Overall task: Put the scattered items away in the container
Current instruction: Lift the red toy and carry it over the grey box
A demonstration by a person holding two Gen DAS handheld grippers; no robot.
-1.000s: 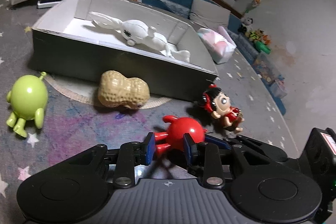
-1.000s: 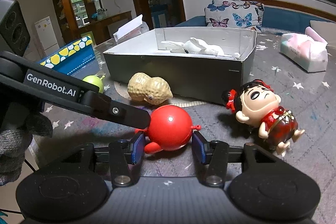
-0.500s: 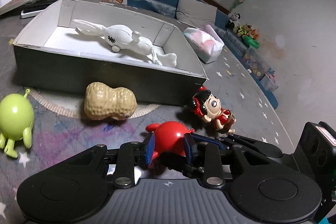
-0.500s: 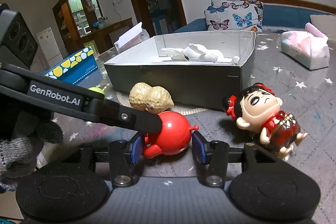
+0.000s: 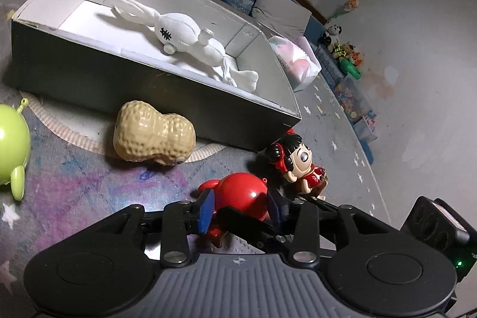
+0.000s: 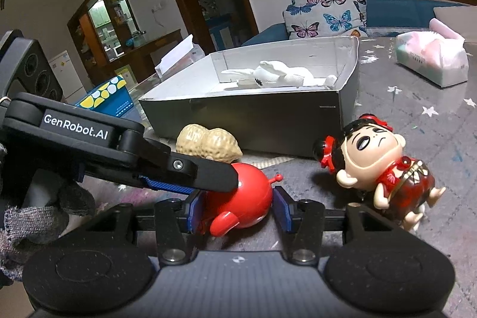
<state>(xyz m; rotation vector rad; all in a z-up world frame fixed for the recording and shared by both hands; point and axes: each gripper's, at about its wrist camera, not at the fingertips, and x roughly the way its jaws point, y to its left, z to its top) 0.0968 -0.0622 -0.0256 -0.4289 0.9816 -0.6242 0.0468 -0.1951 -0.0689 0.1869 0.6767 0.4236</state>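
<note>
A round red toy (image 5: 241, 192) lies on the grey starred mat, between the fingers of both grippers. My left gripper (image 5: 240, 209) has its blue pads against the toy's sides. My right gripper (image 6: 238, 209) straddles the same red toy (image 6: 247, 198) with small gaps at its pads. The left gripper's finger (image 6: 190, 169) crosses over the toy in the right wrist view. The grey box (image 5: 149, 97) with white inside holds a white rabbit toy (image 5: 190, 43). A peanut toy (image 5: 152, 136), a red-dressed doll (image 5: 301, 169) and a green alien toy (image 5: 12, 145) lie on the mat.
A pink tissue pack (image 5: 295, 61) lies right of the box. A butterfly cushion (image 6: 325, 17) and sofa stand behind it. A blue box with yellow spots (image 6: 110, 97) stands at the left. Small toys (image 5: 345, 49) line the far wall.
Both grippers have closed in around the red toy. The left gripper's pads now touch it, and its view has come nearer to the box.
</note>
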